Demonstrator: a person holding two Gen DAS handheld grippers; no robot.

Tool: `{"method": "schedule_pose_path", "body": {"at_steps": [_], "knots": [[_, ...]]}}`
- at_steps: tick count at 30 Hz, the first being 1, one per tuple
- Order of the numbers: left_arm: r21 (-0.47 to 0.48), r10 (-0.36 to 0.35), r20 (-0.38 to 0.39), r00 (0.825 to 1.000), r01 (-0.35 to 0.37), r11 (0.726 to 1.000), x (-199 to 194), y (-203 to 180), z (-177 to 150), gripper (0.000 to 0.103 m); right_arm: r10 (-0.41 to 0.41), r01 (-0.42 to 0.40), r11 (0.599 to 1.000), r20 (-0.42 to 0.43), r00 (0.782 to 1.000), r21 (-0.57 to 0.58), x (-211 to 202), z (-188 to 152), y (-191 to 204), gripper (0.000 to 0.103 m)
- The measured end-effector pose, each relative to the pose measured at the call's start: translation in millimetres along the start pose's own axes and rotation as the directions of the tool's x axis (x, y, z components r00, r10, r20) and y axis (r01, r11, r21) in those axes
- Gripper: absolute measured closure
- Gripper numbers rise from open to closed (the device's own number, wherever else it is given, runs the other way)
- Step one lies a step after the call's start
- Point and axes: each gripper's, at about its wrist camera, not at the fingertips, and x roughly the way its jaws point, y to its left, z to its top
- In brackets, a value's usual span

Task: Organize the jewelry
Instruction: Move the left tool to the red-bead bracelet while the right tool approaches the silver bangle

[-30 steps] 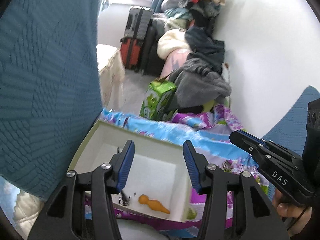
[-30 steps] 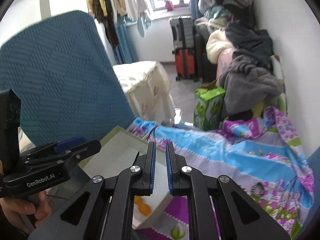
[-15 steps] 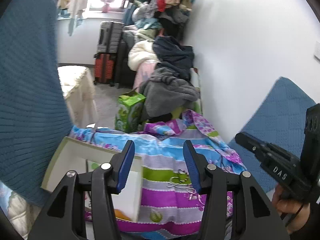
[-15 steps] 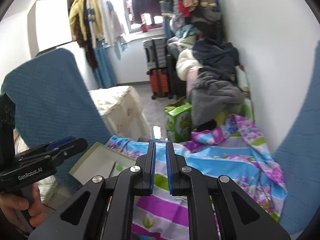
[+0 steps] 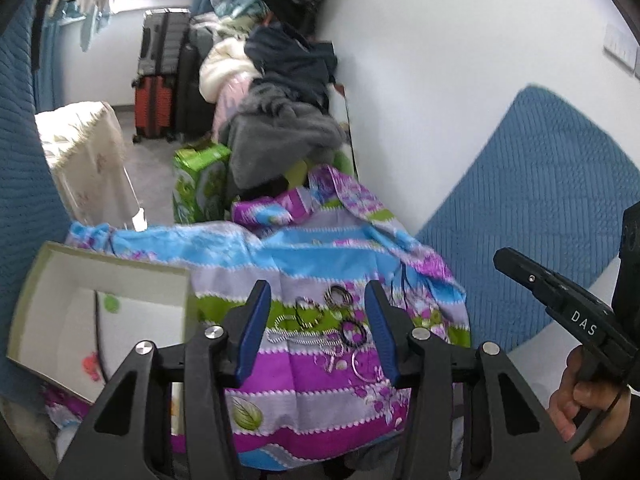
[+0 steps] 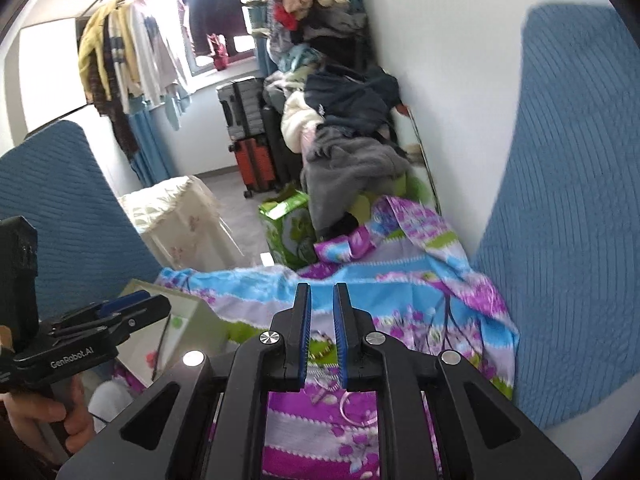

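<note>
Partly hidden behind the narrow, empty right tongs [image 6: 322, 336], jewelry [image 5: 324, 322] shows between wide left tongs [image 5: 318, 328].

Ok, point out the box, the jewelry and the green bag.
box [image 5: 120, 268], left wrist view, far rim.
jewelry [image 5: 320, 322], left wrist view, middle of pile.
green bag [image 5: 200, 184], left wrist view, front face.

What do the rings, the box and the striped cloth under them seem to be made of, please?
Rings: probably metal, thin hoops with a silvery glint. Box: likely cardboard, with matte white inside and thin, stiff greenish walls. Cloth: a thin woven fabric, printed in stripes and flowers, that creases and bunches.
</note>
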Motion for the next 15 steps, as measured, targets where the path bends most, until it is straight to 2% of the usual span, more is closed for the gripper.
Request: {"method": "schedule_pose_path", "body": {"at_steps": [2, 4, 11, 15], "knots": [[0.005, -0.008, -0.018, 1.0, 0.008, 1.0, 12, -2, -8, 0.056, -0.013, 0.013, 1.0, -0.019, 1.0, 0.008, 5, -11, -8, 0.09], [0.003, -0.01, -0.036, 0.999, 0.01, 1.0, 22, -2, -15, 0.056, -0.02, 0.02, 1.0, -0.04, 0.999, 0.016, 11, -23, -15, 0.077], [-0.012, -0.008, -0.099, 0.995, 0.007, 1.0, 61, 4, -37, 0.06, -0.03, 0.03, 1.0, -0.106, 0.994, 0.006, 39, -62, -28, 0.075], [-0.022, -0.018, -0.138, 0.99, 0.015, 1.0, 84, 6, -44, 0.064, -0.026, 0.028, 1.0, -0.164, 0.986, 0.011, 61, -89, -38, 0.066]]}}
